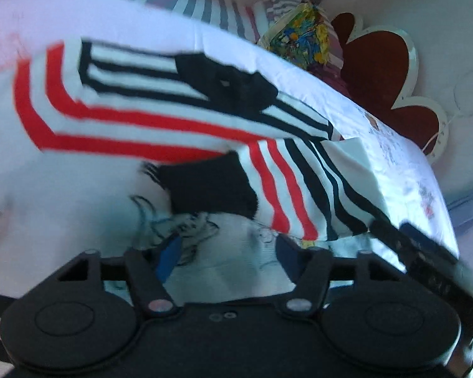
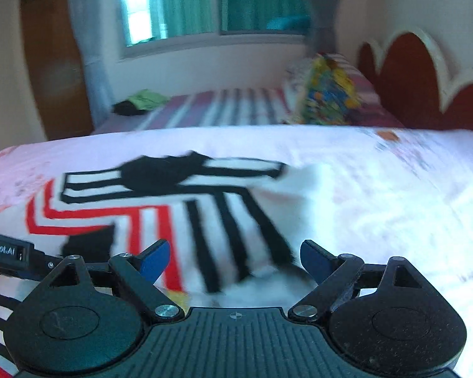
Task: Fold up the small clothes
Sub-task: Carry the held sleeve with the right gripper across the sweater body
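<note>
Because the striped garment point(image 1: 179, 119) is thin, limp knit, it should weigh almost nothing, sag wherever unsupported and slide easily on the pale bed sheet point(image 2: 378, 195); a pinch at a hem or corner edge looks the safest hold, judging from how flat it lies. It is spread on the sheet just ahead of both sets of fingers, its red and black stripes running under the right gripper point(image 2: 233, 258), whose blue pads point(image 2: 154, 261) stand wide apart with cloth below but nothing pinched. On the left gripper point(image 1: 227, 249), tilted steeply down at the sheet, the pads sit partly apart and appear released, though blur hides any contact.
</note>
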A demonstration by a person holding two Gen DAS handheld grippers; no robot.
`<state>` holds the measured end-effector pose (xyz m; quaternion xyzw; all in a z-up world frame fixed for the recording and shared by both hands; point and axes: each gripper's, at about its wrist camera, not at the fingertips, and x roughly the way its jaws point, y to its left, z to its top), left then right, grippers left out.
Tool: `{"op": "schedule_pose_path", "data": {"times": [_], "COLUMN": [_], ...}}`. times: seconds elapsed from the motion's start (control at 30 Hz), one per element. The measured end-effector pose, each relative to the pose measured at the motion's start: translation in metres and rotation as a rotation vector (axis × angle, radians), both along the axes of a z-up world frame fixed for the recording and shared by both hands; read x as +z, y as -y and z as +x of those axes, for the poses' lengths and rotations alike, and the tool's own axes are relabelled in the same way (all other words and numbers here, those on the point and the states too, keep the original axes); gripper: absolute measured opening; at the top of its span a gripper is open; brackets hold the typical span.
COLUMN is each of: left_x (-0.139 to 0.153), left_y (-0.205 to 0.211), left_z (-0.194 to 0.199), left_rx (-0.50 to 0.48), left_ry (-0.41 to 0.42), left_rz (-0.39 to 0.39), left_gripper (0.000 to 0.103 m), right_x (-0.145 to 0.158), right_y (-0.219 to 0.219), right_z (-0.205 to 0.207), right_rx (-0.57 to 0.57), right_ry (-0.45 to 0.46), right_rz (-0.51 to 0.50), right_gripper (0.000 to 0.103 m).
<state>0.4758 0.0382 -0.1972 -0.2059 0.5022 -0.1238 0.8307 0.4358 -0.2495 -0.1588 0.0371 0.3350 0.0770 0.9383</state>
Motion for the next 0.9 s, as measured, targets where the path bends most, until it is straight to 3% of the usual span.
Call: {"op": "schedule_pose_path", "data": {"times": [0.27,0.33,0.4,0.5,0.57,0.7,0.73,0.83,0.9], "left_x": [-0.022,-0.024,-0.026,-0.027,-0.024,0.006,0.014,0.030,0.030], "left_y": [0.001,0.003,0.003,-0.003,-0.005,-0.012,-0.017,-0.034,-0.039], "left_z": [0.025,0.029,0.033,0.034,0.033,0.022,0.018,0.013,0.011], "left_rx": [0.181,0.211,0.226,0.250,0.257,0.258,0.266,0.286,0.282], "left_ry": [0.020,0.031,0.031,0.035,0.061,0.198,0.230,0.281,0.289], "left_rz": [-0.164,-0.171,-0.167,-0.169,-0.173,-0.173,-0.180,-0.167,-0.118], "left_gripper": [0.061,0.051,0.033,0.018,0.012,0.010,0.008,0.008,0.009], "right_x": [-0.015,-0.020,-0.025,-0.033,-0.037,-0.039,-0.038,-0.043,-0.049], "right_y": [0.035,0.039,0.043,0.047,0.050,0.054,0.055,0.056,0.058], "right_z": [-0.005,-0.004,0.000,0.006,0.010,0.013,0.014,0.025,0.031], "right_rx": [-0.082,-0.092,-0.101,-0.110,-0.121,-0.130,-0.133,-0.137,-0.155], "right_ry": [-0.026,-0.040,-0.050,-0.063,-0.081,-0.087,-0.086,-0.128,-0.150], "right_rz": [-0.043,-0.055,-0.061,-0.053,-0.045,-0.005,0.006,0.039,0.053], "right_gripper": [0.089,0.089,0.089,0.089,0.088,0.088,0.085,0.050,0.044]}}
